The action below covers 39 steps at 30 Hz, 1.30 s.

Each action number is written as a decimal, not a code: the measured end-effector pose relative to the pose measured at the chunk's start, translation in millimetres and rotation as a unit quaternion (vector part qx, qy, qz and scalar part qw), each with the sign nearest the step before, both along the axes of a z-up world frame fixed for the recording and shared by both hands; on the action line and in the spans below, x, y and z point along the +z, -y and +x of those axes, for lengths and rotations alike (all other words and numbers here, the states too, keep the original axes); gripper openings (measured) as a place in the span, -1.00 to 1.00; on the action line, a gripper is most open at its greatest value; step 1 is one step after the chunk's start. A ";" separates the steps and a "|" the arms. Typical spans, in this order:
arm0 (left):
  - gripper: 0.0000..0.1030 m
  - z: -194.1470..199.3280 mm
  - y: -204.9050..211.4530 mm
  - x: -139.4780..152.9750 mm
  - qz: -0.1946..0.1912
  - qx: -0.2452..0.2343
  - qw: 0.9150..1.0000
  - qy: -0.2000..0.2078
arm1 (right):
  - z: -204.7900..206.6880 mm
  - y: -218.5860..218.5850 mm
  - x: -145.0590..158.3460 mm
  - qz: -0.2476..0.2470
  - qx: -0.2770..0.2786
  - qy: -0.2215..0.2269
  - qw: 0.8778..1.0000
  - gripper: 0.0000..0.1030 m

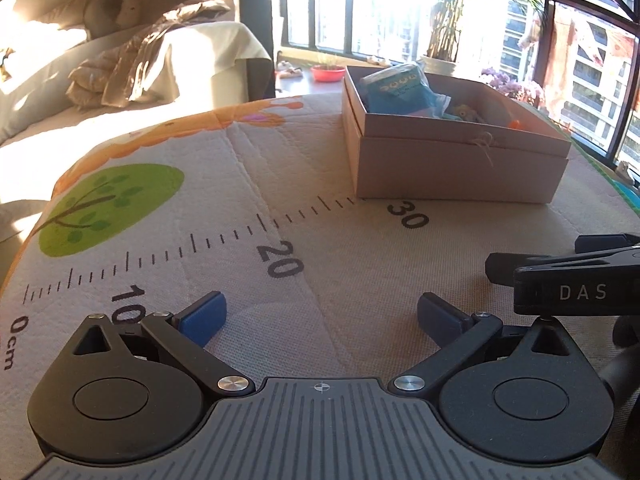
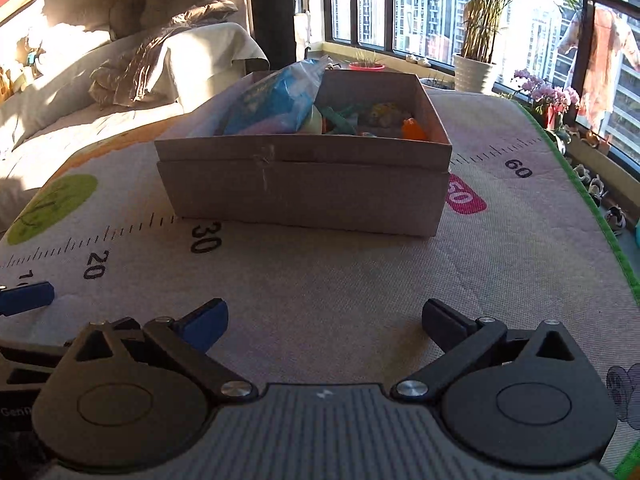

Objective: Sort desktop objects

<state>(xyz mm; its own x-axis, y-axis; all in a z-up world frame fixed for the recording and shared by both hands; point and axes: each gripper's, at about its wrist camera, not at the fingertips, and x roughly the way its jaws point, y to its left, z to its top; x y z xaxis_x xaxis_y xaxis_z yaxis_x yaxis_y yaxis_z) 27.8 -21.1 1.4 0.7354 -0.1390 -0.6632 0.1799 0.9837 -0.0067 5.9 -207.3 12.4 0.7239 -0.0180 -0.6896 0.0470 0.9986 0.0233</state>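
Both wrist cameras are looking forward and downward, low over a mat (image 1: 320,208), facing windows (image 2: 420,12). Both are sharing the cardboard box (image 2: 304,196), nearer in the right view.

The printed mat (image 2: 360,280) on the table lies bare from both grippers up to the cardboard box (image 2: 304,196), so there is open room to pass across the whole near stretch. The box is the one obstacle on it, standing ahead of the right gripper (image 2: 324,320) and ahead and to the right of the left gripper (image 1: 322,316). Its top is open, but a blue packet (image 2: 276,100) leans above the rim at the left end and small toys (image 2: 412,128) fill the right end. Both pairs of jaws stand wide with nothing between them. The two grippers sit close side by side, leaving little room between them.
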 end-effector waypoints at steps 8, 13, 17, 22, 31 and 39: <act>1.00 1.2 -4.0 0.3 -0.004 0.026 1.000 0.000 | 10.0 4.6 -4.4 -0.007 0.024 0.026 0.999 1.00; 1.00 1.1 -3.7 0.4 -0.004 0.026 1.000 0.000 | 7.3 3.2 -5.1 -0.010 0.016 0.033 0.999 1.00; 1.00 1.4 -4.1 0.4 -0.005 0.025 1.000 0.000 | 7.9 2.7 -4.5 -0.010 0.016 0.033 0.999 1.00; 1.00 1.5 -4.5 0.4 -0.005 0.026 1.000 0.000 | 8.5 2.5 -4.5 -0.011 0.017 0.033 0.999 1.00; 1.00 1.0 -6.6 0.0 -0.015 0.024 1.000 0.001 | 8.5 2.7 -4.7 -0.010 0.017 0.033 0.999 1.00; 1.00 1.0 -6.7 -0.3 -0.014 0.024 1.000 0.000 | 8.7 2.7 -4.6 -0.010 0.017 0.033 0.999 1.00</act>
<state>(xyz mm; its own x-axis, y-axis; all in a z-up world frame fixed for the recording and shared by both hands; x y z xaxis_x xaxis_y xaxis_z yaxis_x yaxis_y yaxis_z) 28.9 -14.3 1.1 0.7420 -0.1223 -0.6591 0.1331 0.9905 -0.0340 14.6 -210.0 7.8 0.7688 -0.0065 -0.6395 0.0130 0.9999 0.0056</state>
